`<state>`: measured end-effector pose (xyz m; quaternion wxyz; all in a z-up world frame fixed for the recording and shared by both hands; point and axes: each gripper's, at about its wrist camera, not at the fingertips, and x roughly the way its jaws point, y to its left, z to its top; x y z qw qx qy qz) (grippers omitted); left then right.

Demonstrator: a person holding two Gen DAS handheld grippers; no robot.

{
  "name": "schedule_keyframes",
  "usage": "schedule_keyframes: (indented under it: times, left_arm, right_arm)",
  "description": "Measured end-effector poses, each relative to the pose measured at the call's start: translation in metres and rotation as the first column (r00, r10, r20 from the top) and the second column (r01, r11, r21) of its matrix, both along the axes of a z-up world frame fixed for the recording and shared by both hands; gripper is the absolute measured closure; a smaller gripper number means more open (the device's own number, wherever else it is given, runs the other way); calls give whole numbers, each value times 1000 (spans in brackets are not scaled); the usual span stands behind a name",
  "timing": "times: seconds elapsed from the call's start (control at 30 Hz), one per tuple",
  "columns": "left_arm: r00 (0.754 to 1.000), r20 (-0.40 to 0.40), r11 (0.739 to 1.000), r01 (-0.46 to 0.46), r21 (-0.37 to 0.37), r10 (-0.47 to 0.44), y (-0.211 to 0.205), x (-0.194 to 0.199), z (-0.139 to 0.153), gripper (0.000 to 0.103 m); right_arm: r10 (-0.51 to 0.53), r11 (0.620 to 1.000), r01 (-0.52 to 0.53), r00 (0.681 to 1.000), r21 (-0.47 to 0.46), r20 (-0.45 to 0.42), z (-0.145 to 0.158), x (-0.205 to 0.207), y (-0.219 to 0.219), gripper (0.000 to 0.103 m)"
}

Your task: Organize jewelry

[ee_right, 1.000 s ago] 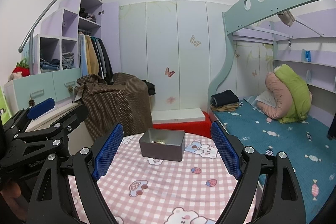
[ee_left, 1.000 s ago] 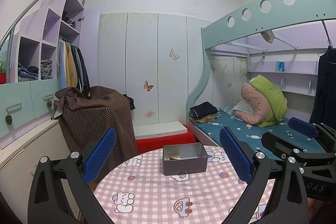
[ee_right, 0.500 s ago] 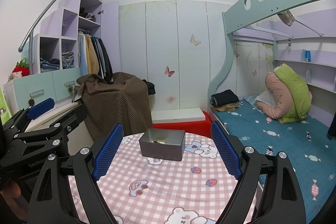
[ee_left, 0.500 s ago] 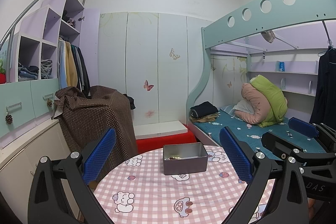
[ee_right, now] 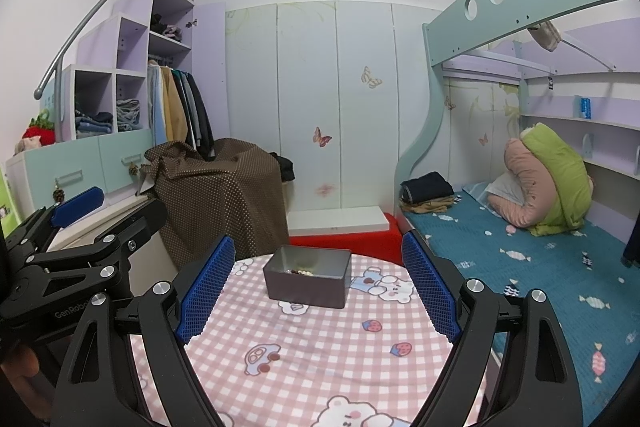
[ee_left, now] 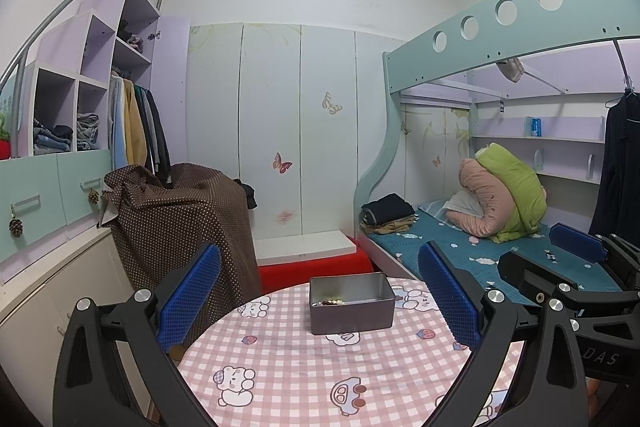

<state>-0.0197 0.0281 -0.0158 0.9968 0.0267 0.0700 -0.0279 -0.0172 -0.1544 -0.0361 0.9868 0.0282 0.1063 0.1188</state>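
Grey tin (ee_left: 349,303): open-topped metal box ahead of both grippers, roughly centred between the left pair of fingers and slightly left of centre between the right pair; it stands on the far part of the round table (ee_left: 304,379).
Beads (ee_left: 329,303): a short string of dark and pale beads lies inside the tin against its near wall; seen in the right wrist view too (ee_right: 299,271). No other jewelry shows on the checked cloth.
Left gripper (ee_left: 320,297): jaws spread wide, nothing between the blue pads, held short of the tin and above the cloth.
Right gripper (ee_right: 318,291): jaws likewise wide apart and empty, well back from the tin.
Spacing of the two: each tool shows at the edge of the other's view, so they sit close side by side.
Stage, as a judgement: the visible jewelry is already in the tin; the task looks either just begun or near done.
Risk, tin: it looks light and the cloth smooth; a finger striking its wall on approach could push it toward the far edge.
Risk, beads: small and low against the wall, so broad pads may pinch only part of the strand or snag it on the rim.
Risk, grippers: reaching in together could knock them against each other.
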Motion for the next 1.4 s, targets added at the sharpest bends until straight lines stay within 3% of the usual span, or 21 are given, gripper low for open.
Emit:
schedule_keyframes:
  times: [1.4]
  left_arm:
    - [1000, 3, 1000, 0, 9, 0, 1, 2, 1, 7]
  right_arm:
    - [0, 1000, 1, 1000, 3, -5, -3, 2, -6, 20]
